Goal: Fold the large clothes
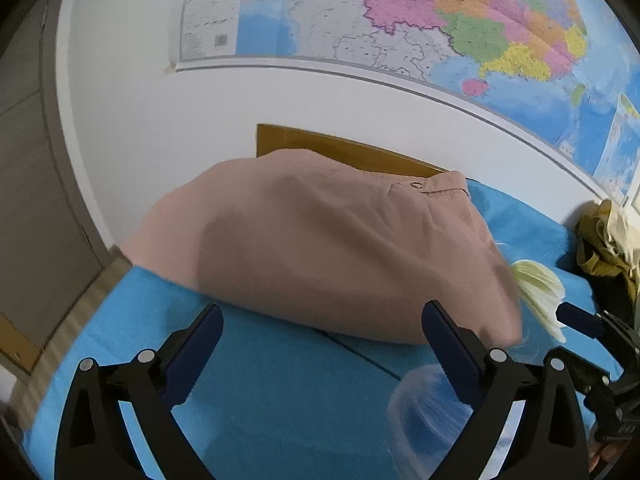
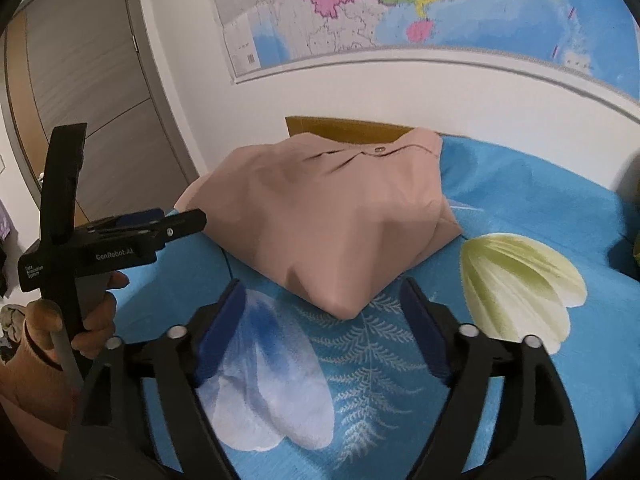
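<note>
Left gripper (image 1: 322, 330): matte black plastic frame, two angled arms ending in dark blue pads; round silver pins at the pivots, two per side. In the right wrist view its side carries white lettering, "GenRobot.AI", plus a small three-line label too small to read fully, and a small screw near its tip. A flat black bar rises from its body.

Right gripper (image 2: 322, 308): same build, black arms, blue ribbed pads, silver pivot pins.

Hand (image 2: 94, 326) wraps a grey handle; a tan cuff shows at the wrist.
</note>
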### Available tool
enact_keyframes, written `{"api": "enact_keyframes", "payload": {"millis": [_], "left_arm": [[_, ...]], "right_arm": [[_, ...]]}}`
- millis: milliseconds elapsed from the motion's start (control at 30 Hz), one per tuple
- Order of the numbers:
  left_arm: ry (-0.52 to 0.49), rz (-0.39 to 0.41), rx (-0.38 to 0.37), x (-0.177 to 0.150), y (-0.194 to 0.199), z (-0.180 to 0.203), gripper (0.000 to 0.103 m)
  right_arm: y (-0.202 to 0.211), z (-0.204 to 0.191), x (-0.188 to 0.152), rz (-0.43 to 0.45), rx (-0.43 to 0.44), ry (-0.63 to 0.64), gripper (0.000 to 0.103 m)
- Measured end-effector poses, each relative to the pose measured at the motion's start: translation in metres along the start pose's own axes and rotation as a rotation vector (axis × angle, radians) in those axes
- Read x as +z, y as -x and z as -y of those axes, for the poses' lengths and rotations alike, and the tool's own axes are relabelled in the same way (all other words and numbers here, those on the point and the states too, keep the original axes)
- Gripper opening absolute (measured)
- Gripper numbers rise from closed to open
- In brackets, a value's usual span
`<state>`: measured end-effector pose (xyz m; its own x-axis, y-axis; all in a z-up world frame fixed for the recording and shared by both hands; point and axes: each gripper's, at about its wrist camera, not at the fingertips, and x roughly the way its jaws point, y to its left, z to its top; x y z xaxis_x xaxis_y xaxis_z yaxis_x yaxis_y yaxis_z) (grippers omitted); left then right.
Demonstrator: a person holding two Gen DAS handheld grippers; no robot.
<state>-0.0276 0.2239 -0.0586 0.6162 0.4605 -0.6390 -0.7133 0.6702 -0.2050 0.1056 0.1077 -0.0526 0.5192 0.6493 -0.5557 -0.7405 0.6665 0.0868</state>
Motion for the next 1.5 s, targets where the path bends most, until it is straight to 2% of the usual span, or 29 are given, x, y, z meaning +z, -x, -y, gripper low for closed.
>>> {"api": "enact_keyframes", "payload": {"millis": [33, 133, 300, 467, 567, 667, 967, 1233, 1500], "left_arm": [[0.019, -0.001, 0.005, -0.002, 0.003, -0.001, 0.096], [0.029, -0.005, 0.008, -0.005, 0.012, 0.001, 0.096], [0.012, 0.033, 0.025, -0.010, 0.028, 0.012, 0.096], [-0.007, 0.060, 0.063, -0.019, 0.040, 0.021, 0.096], [-0.020, 0.068, 0.072, -0.023, 0.047, 0.025, 0.096], [-0.027, 0.062, 0.062, -0.027, 0.052, 0.028, 0.096], [-0.035, 0.059, 0.062, -0.032, 0.059, 0.035, 0.096], [-0.053, 0.081, 0.078, -0.035, 0.066, 0.037, 0.096], [-0.053, 0.075, 0.077, -0.037, 0.067, 0.035, 0.096]], "right_arm": [[0.003, -0.002, -0.001, 0.007, -0.005, 0.003, 0.092], [0.011, -0.008, -0.004, 0.037, -0.003, 0.013, 0.098], [0.016, -0.014, -0.007, -0.002, 0.004, -0.009, 0.097], [0.029, -0.020, -0.012, 0.055, -0.003, -0.014, 0.097], [0.038, -0.028, -0.015, 0.087, -0.020, 0.033, 0.097], [0.041, -0.034, -0.018, 0.077, -0.056, 0.086, 0.097], [0.055, -0.031, -0.023, 0.087, 0.043, 0.017, 0.097], [0.061, -0.031, -0.025, 0.107, 0.022, 0.005, 0.097], [0.062, -0.029, -0.028, 0.089, 0.009, -0.009, 0.097]]}}
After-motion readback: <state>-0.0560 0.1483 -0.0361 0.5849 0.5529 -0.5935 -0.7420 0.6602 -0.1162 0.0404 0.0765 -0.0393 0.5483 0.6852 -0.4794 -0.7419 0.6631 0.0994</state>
